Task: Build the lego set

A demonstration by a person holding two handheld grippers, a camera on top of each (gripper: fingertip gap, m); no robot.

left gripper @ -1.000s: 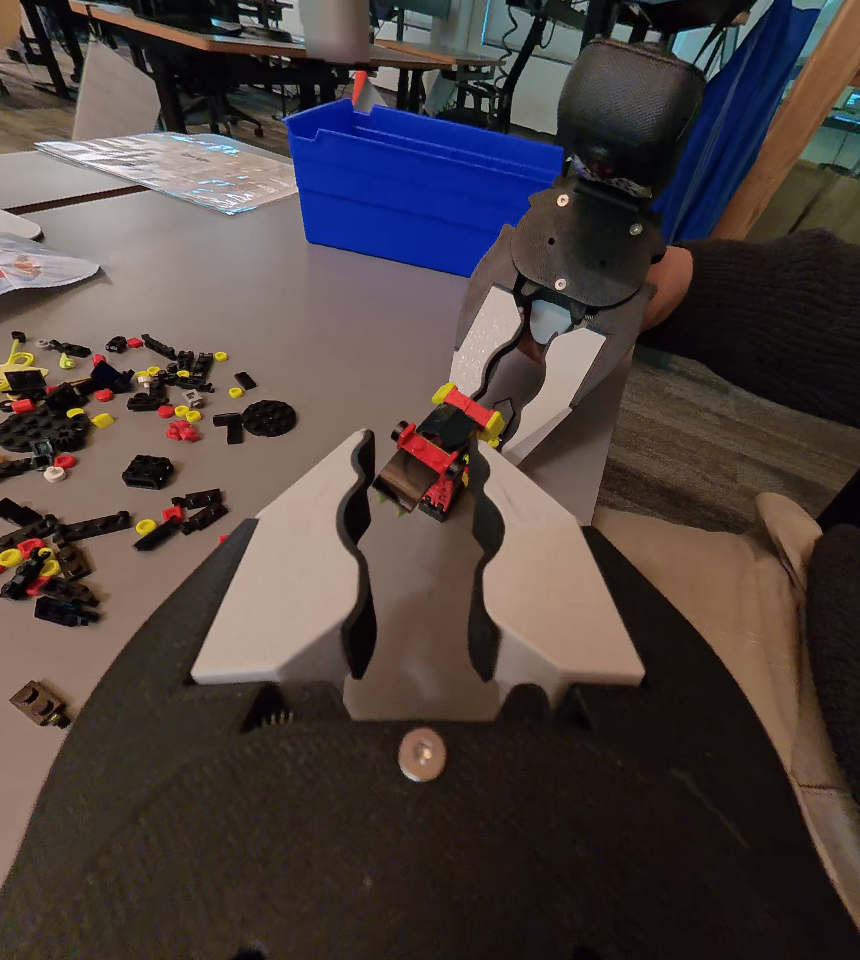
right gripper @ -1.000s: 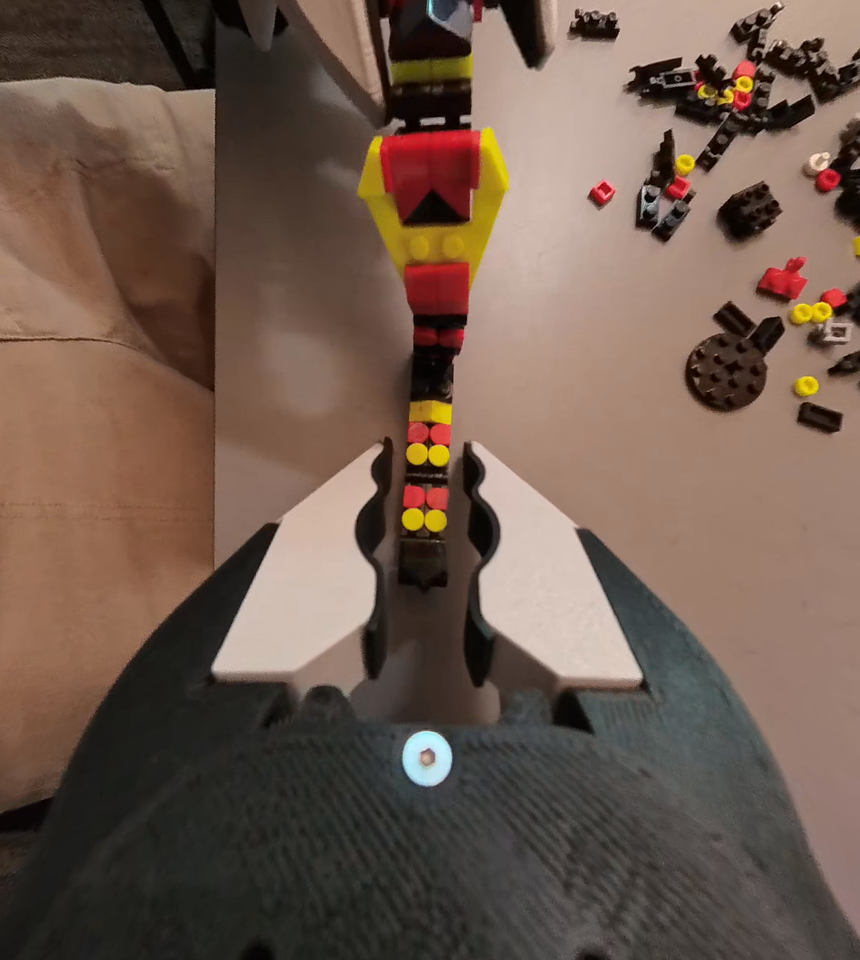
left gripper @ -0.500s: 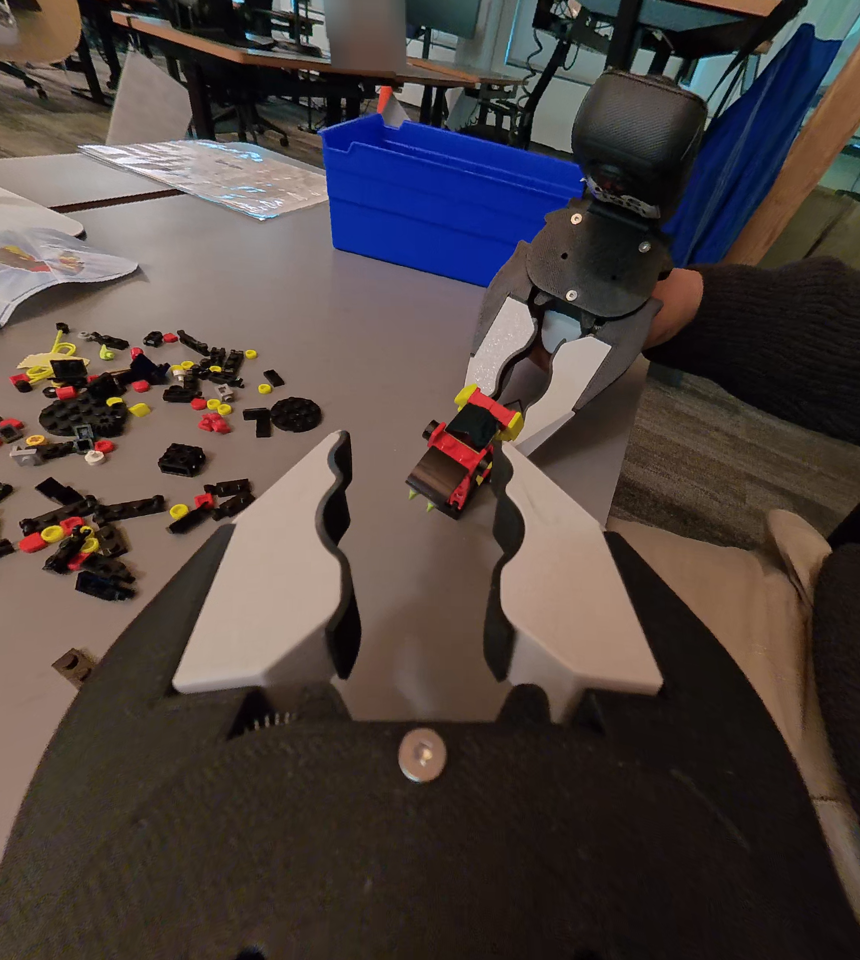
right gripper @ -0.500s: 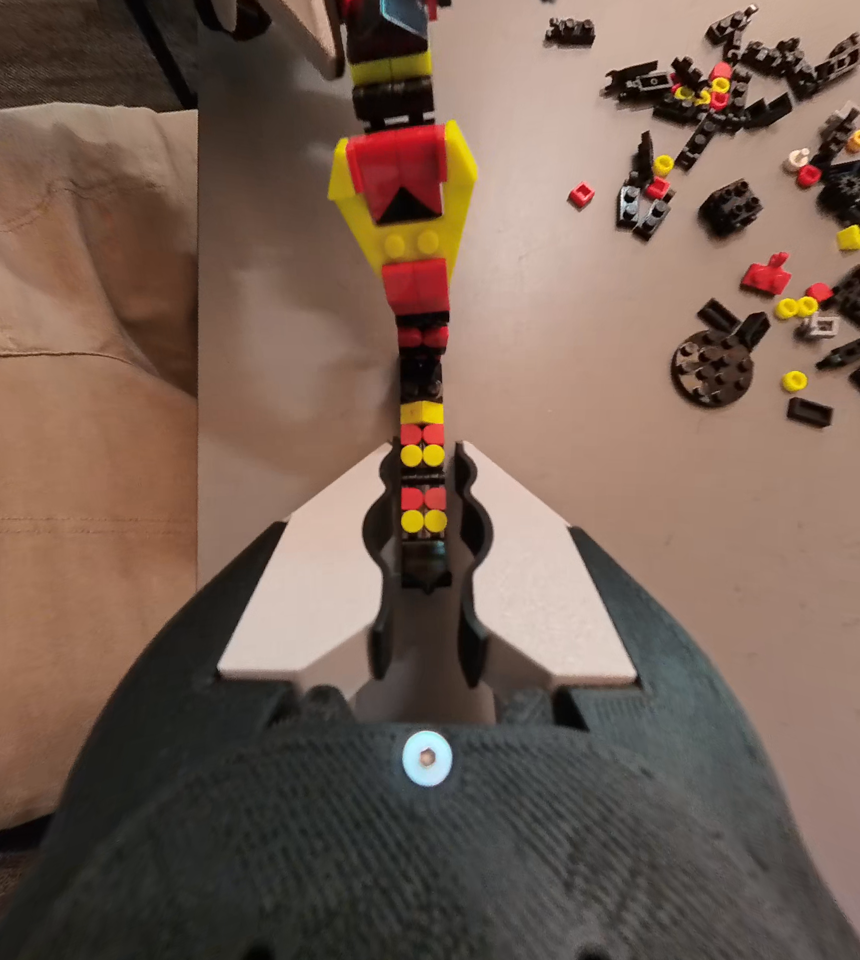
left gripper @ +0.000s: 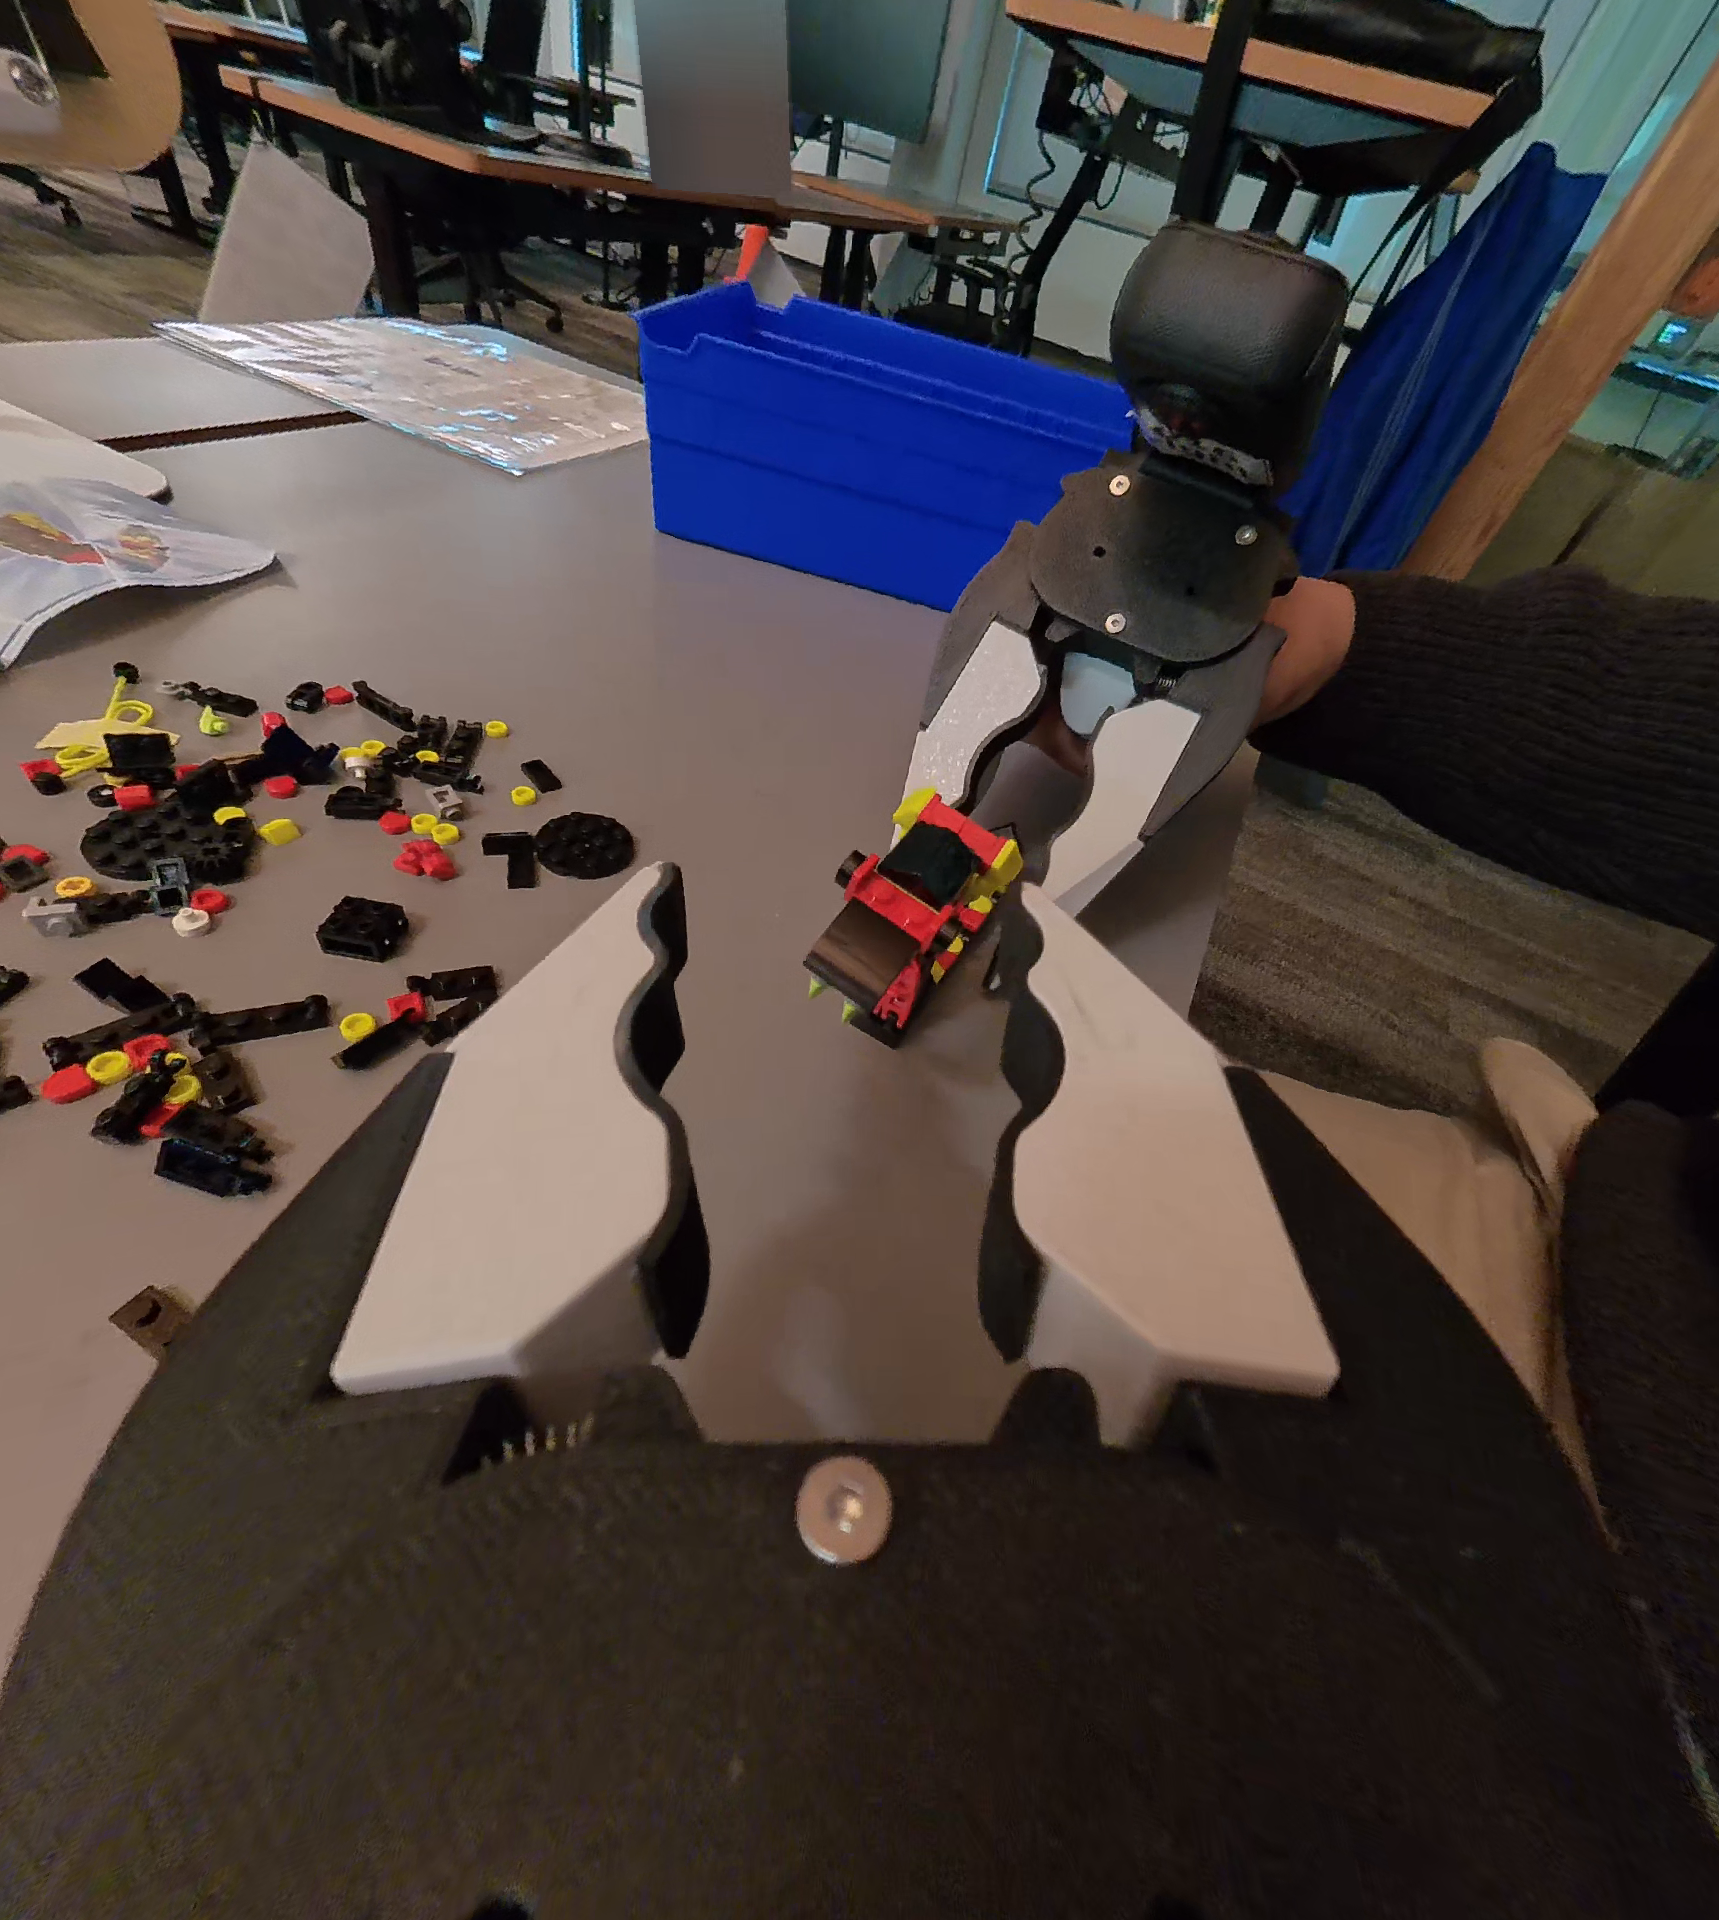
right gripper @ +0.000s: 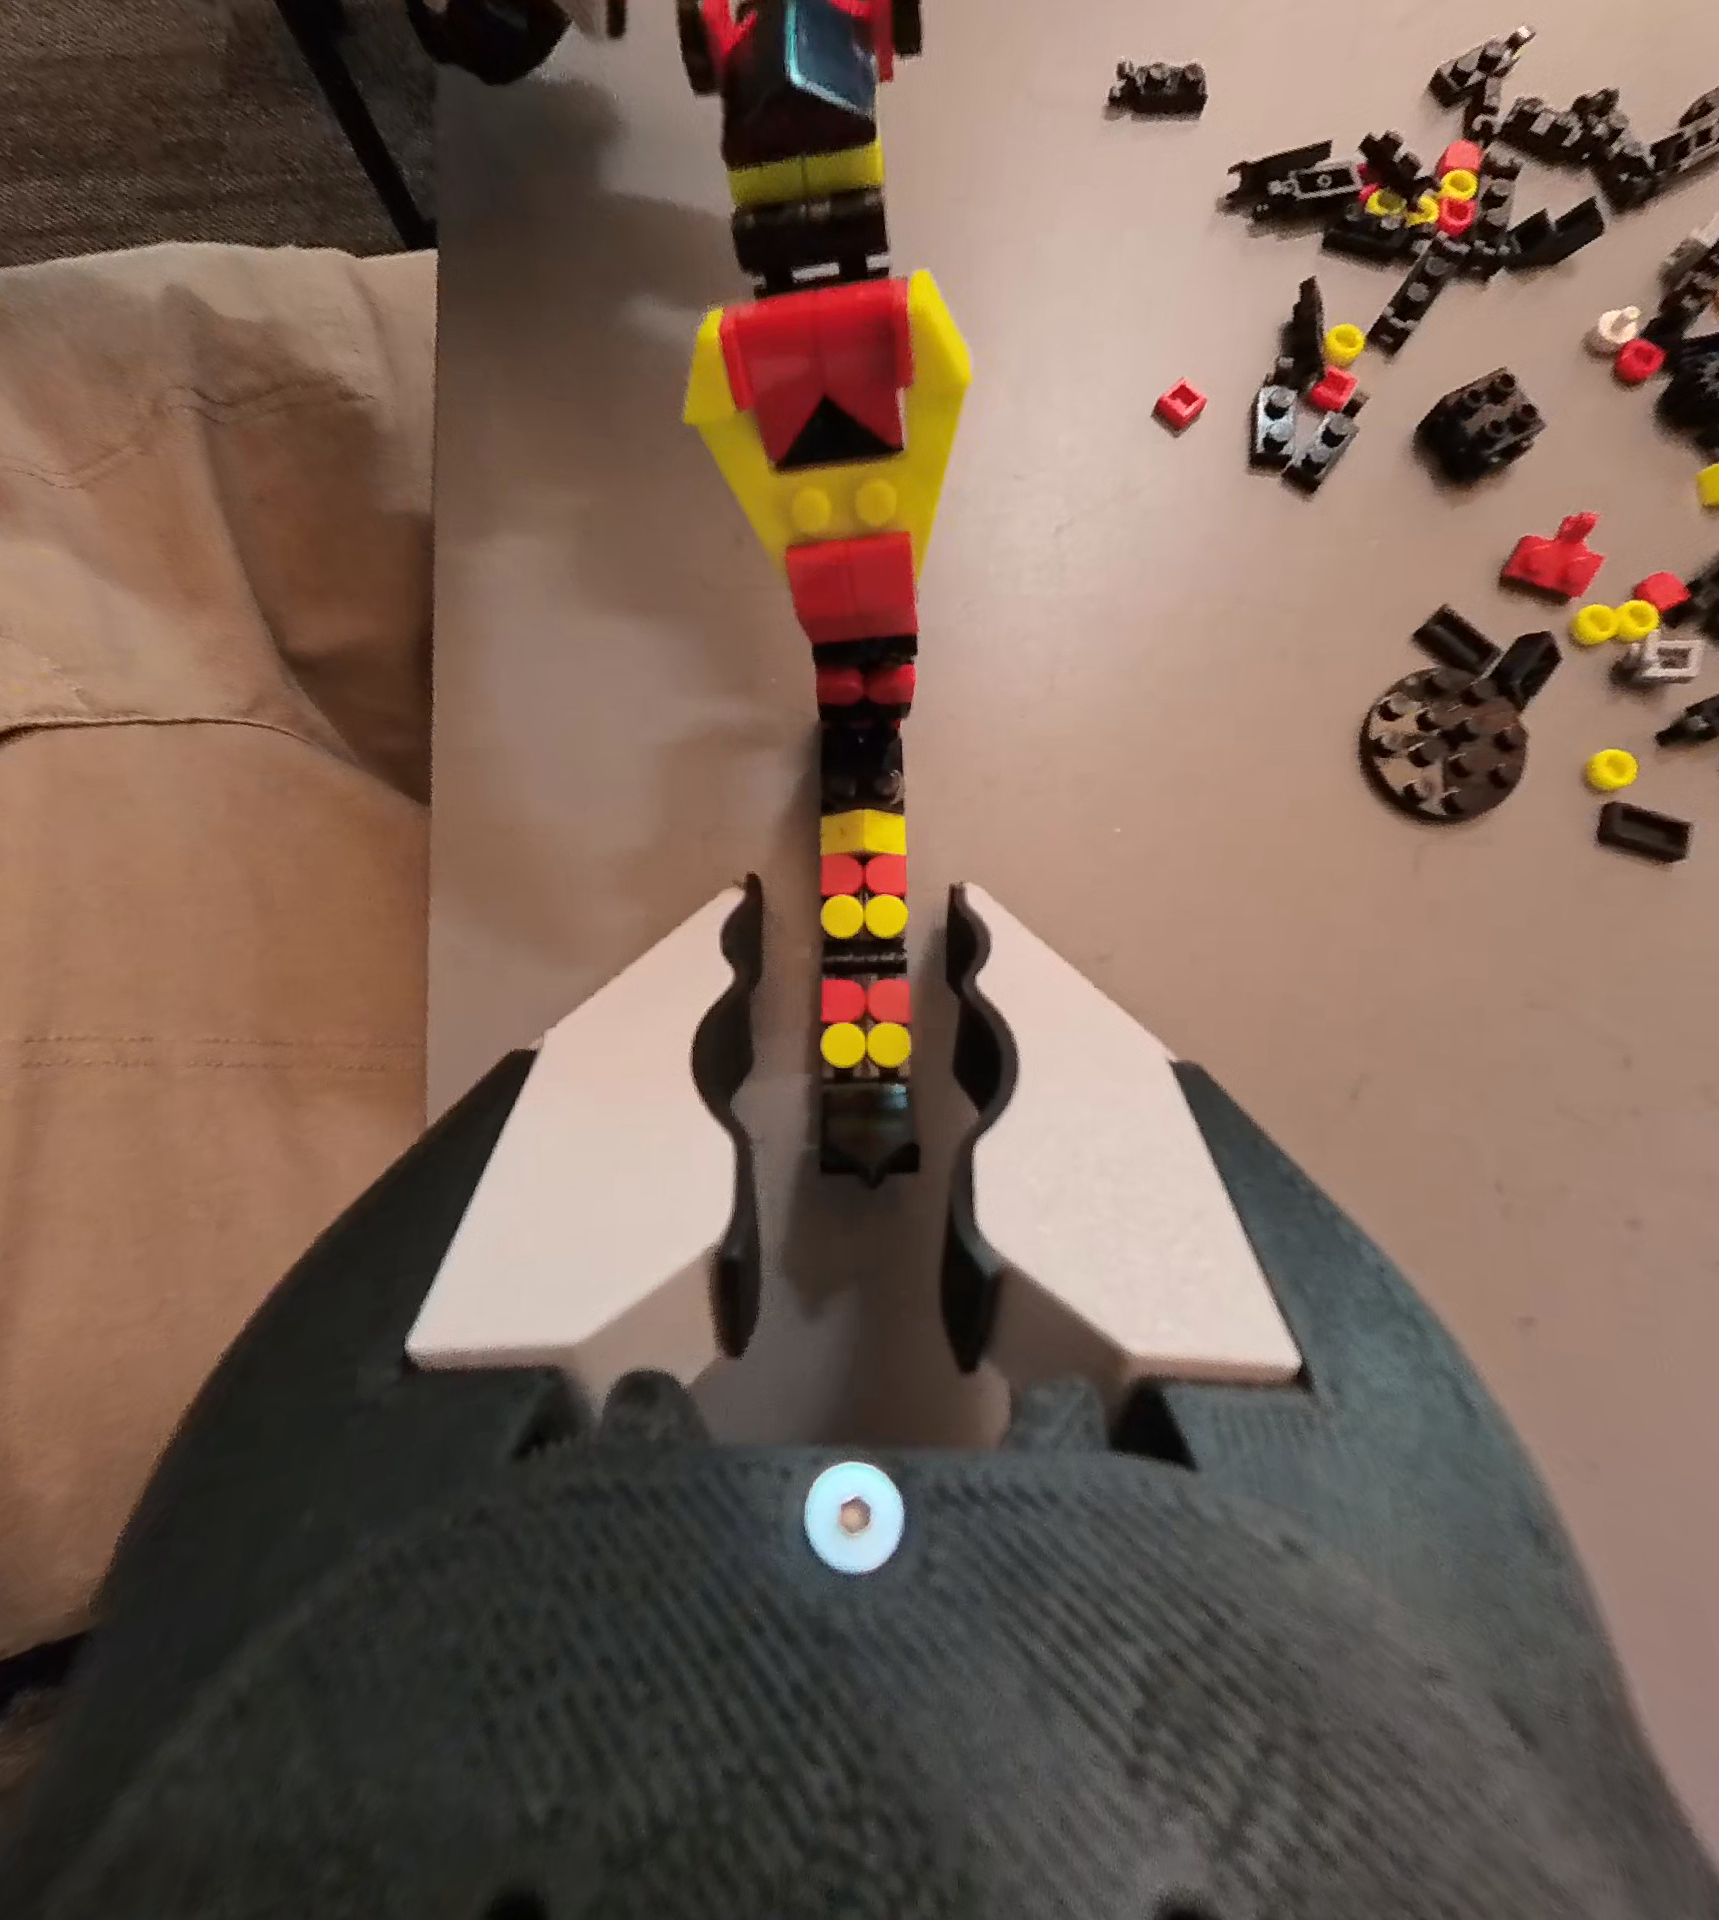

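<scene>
the lego model (right gripper: 839, 582), a long narrow build in red, yellow and black, lies with its long axis straight along the right gripper (right gripper: 853, 1023)'s line of sight: its thin banded tail points back between that gripper's fingers, its wide yellow wedge sits midway, and its dark head end runs out past the top of the right wrist view. in the left wrist view the same model (left gripper: 912, 914) shows end-on, head tilted down toward the grey table (left gripper: 730, 644), near the table's right edge, beyond which lie carpet and a tan trouser leg (right gripper: 138, 831). the loose lego pieces (left gripper: 211, 894) are scattered well apart on the table's left, leaving bare surface around the model; a blue bin (left gripper: 865, 447) stands farther back. the right gripper's jaws stand slightly parted, a thin gap showing on each side of the tail, so whether they touch it cannot be told. the left gripper (left gripper: 850, 935) is wide open and holds nothing, its right fingertip (left gripper: 1031, 925) just beside the model's head.
</scene>
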